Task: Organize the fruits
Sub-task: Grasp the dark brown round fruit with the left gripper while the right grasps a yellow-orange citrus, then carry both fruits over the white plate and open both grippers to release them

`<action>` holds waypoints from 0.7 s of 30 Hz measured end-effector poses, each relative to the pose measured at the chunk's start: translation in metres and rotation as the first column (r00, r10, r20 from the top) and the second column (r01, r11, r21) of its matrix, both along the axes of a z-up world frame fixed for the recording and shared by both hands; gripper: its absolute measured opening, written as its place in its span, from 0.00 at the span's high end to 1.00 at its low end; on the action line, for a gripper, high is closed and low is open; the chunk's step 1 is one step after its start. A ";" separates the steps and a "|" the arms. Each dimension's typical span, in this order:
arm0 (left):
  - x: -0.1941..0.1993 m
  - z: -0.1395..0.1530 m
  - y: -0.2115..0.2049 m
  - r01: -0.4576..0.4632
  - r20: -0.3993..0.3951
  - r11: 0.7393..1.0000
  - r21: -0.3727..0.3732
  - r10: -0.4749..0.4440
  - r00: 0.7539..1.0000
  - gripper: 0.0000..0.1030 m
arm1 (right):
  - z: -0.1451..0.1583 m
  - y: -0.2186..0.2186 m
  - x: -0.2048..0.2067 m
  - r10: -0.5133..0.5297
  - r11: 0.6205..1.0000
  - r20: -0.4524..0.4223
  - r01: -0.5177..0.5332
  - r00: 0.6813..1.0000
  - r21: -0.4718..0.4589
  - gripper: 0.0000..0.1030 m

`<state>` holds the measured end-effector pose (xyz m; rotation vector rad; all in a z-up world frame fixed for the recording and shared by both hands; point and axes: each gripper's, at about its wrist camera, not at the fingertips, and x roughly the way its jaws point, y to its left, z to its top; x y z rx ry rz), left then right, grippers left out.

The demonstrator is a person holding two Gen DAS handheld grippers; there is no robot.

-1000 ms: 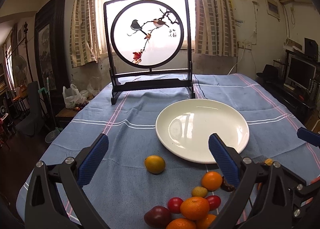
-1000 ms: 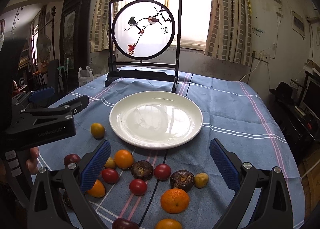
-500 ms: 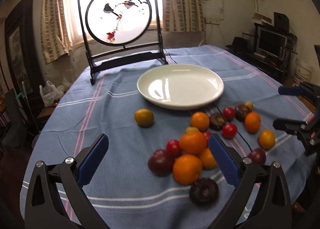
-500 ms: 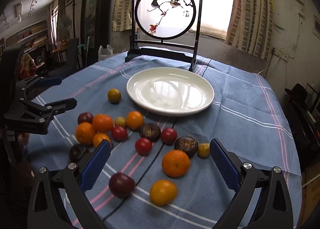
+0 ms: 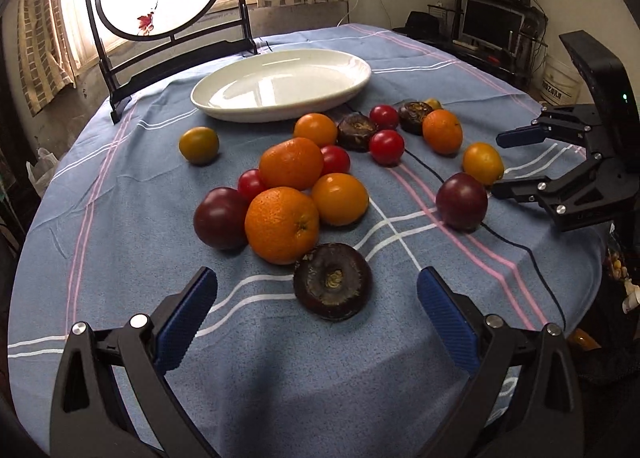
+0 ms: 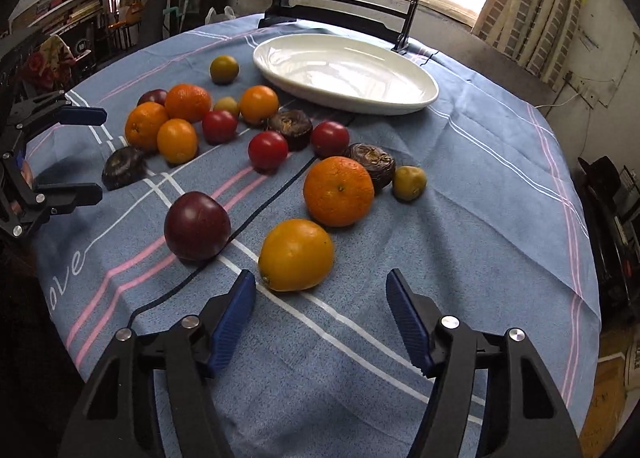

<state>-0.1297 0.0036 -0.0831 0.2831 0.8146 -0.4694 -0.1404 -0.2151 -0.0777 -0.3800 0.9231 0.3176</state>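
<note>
Right wrist view: right claw [image 6: 320,312] half-wide, jaws just closing, empty, yellow-orange fruit [image 6: 296,254] just ahead at centre; left claw [image 5: 316,306] wide, empty.

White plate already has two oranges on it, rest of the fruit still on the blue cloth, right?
No. The plate holds nothing, as both wrist views show; all the fruit, oranges included, still lies on the blue cloth.
</note>
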 end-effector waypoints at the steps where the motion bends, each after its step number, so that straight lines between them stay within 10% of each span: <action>1: 0.004 -0.002 -0.001 -0.008 -0.014 1.000 -0.001 0.008 1.000 0.05 | -0.002 0.001 0.002 0.017 1.000 -0.022 -0.016 1.000 0.015 0.55; 5: 0.018 -0.012 -0.004 -0.031 -0.103 1.000 0.001 0.031 0.994 0.05 | -0.001 0.005 0.000 0.039 0.999 -0.021 -0.038 0.999 0.019 0.63; 15: 0.017 -0.008 0.001 -0.022 -0.147 0.999 -0.050 0.015 0.989 0.59 | 0.013 -0.006 -0.008 0.017 0.998 -0.009 -0.016 1.000 0.060 0.63; 21: 0.013 0.001 0.009 -0.035 -0.143 0.997 -0.066 0.026 0.989 0.60 | 0.027 -0.006 -0.010 0.020 0.997 0.032 -0.022 0.999 0.077 0.63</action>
